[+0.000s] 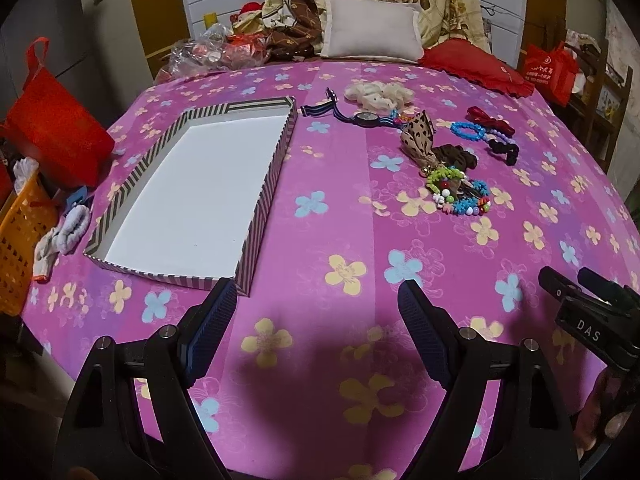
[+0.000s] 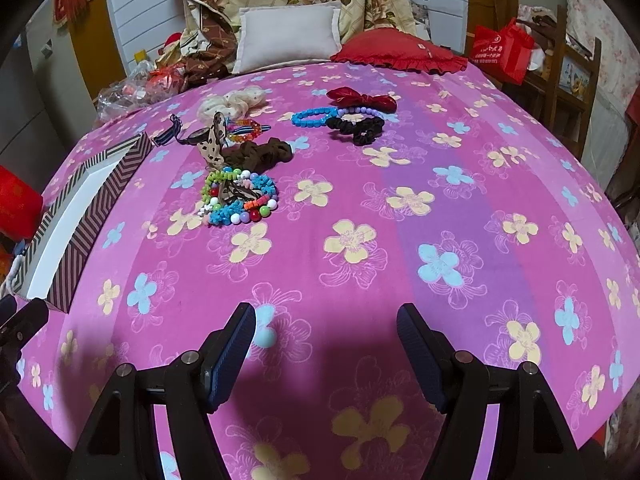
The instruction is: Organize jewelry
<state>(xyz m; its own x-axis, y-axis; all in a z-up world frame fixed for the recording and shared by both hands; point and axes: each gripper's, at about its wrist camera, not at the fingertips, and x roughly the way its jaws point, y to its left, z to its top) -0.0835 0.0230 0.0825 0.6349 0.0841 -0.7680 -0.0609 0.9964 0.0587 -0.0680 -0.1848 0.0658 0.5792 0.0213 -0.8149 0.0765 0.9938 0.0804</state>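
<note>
Beaded bracelets, scrunchies and a watch lie heaped on the pink sheet, well ahead of both tongs. The striped tray sits left of them. Left gripper and right gripper hang spread, holding nothing. The tray's near end is cut off in the right view; tangled beads blur together.

- left gripper: black plastic frame, two angled arms, round silver screws at the pivots, dark blue ribbed pads.
- right gripper: identical build; white "das" lettering on its black body in the left wrist view.
</note>
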